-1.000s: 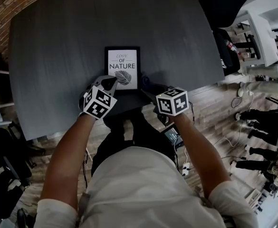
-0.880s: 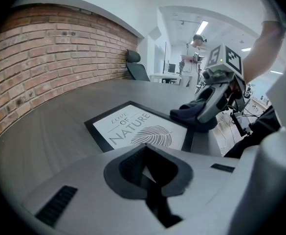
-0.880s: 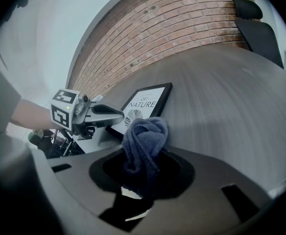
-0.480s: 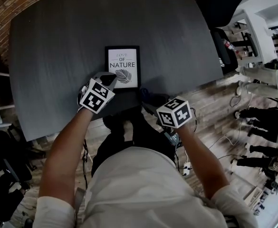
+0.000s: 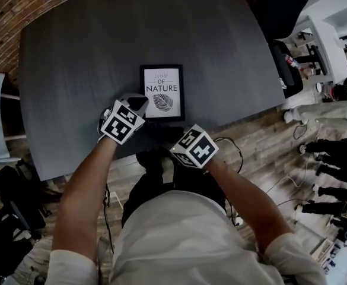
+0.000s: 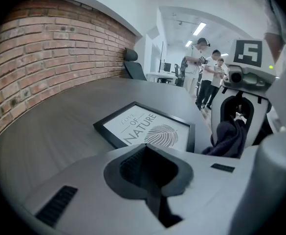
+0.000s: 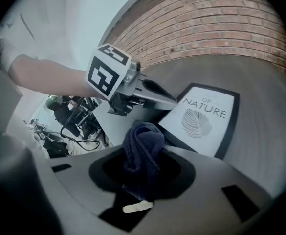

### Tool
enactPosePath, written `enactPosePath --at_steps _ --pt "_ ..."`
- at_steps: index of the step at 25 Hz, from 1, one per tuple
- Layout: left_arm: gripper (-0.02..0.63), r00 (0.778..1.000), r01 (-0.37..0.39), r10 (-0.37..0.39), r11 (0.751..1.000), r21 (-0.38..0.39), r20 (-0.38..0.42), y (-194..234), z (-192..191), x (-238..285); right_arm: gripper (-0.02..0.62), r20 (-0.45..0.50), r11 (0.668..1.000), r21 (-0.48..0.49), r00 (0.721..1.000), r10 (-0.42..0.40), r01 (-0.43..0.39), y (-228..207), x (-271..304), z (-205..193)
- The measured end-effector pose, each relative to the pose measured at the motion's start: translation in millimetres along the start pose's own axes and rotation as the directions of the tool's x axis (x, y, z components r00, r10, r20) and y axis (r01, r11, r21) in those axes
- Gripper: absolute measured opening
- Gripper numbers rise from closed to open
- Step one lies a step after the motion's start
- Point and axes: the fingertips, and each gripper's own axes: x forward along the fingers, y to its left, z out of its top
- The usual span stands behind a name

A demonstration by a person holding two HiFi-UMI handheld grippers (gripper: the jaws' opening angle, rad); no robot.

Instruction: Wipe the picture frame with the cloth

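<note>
Both claws are poised over the near end of the dark grey wood-grain counter (image 5: 84, 58). The right claw (image 7: 143, 175) is clamped on a bunched dark blue cloth (image 7: 142, 148), and the wad bulges out ahead of its jaws. That looks like the wiping pad, gripped with plenty sticking out so fabric, not plastic, meets the glass. The black-rimmed picture frame (image 5: 162, 92) with its white leaf print lies flat just beyond that claw. The cloth hasn't touched it yet, so the wiping looks about to begin.

Over to the left claw (image 5: 138, 104): its jaws are fully together with nothing between them, and its tips sit right at the frame's near corner. Whether it actually touches the frame I cannot tell. My read is that it sits there to brace the frame so it won't skate across the top once the cloth pushes on it.

Beyond the left claw the counter runs bare towards a red brick wall (image 6: 45, 58), with a black office chair (image 6: 132, 62) at the far end. Out past the right claw there's wood-plank floor (image 5: 262, 141), loose cables (image 5: 229, 142) and a few people standing (image 5: 333, 153)
</note>
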Motion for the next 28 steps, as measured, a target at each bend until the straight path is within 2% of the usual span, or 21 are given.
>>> enactPosePath --at_steps 5,8,14,20,28 --pt "0.006 1.000 0.008 -0.008 0.999 0.036 -0.005 -4 -2 2 0.121 -0.061 0.998 -0.024 0.997 0.055 -0.057 17 37 11" --pt "0.006 1.000 0.003 -0.002 0.999 0.043 -0.006 -4 -3 2 0.121 -0.071 0.998 0.038 0.996 0.045 -0.043 9 49 12" --pt "0.006 1.000 -0.010 0.012 0.995 0.099 -0.022 -6 -5 3 0.121 -0.025 0.988 0.155 1.000 -0.012 0.016 -13 40 11" --pt "0.006 1.000 -0.018 0.018 0.998 0.056 0.002 -4 -5 3 0.121 0.003 0.975 0.211 0.998 -0.065 0.063 -31 26 3" --pt "0.006 1.000 -0.026 0.026 0.999 0.041 0.003 -4 -5 3 0.121 0.023 0.956 0.267 0.991 -0.131 0.120 -50 5 -13"
